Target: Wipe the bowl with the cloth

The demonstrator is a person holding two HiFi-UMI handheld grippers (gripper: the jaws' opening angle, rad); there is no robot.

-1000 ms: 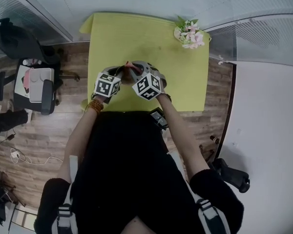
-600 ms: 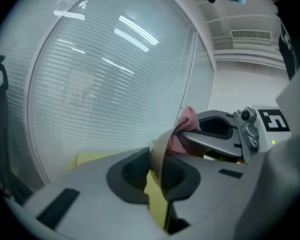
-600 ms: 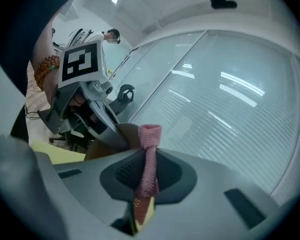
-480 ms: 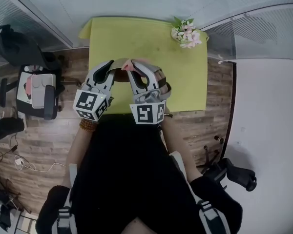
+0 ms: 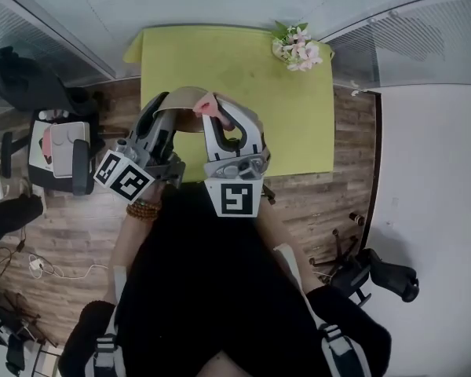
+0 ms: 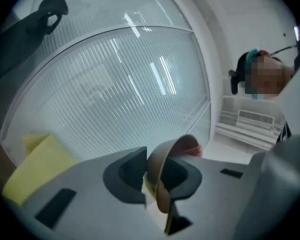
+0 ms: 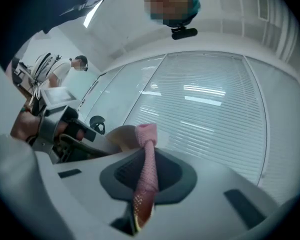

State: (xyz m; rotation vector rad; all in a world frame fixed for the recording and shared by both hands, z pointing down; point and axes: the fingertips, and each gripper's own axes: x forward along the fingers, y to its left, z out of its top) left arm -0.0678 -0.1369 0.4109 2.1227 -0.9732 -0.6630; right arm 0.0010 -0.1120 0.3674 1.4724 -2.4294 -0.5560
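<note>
- The left gripper (image 6: pixel 149 176) has the bowl (image 6: pixel 159 184) by its rim. The thin wall stands on edge between the two jaws, one jaw on each side of it.
- These jaws are opening a little at this moment. But the wall is between them and the bowl hangs in the air, so I judge that the hold is not given up.
- The bowl is not on the counter (image 5: pixel 290 124). It is lifted above the near edge, in front of the person, and turned on its side. Probably this gives the cloth a free way to its surface.
- The right gripper (image 7: pixel 147 179) is clenched on the cloth (image 7: pixel 146 164), a pink one, pinched into a narrow strip. A small folded end sticks out beyond the jaw tips, and that end is the part which can rub.
- In the head view the pink end lies at the rim of the bowl, touching it or just beside it. I cannot tell which.
- I judge that the wiping is under way or about to begin. With a loosening hold on a thin rim, pressure from the cloth may turn the bowl or push it out.
- A bunch of flowers (image 5: pixel 296 47) stands at the far corner of the counter, well apart from the work.
</note>
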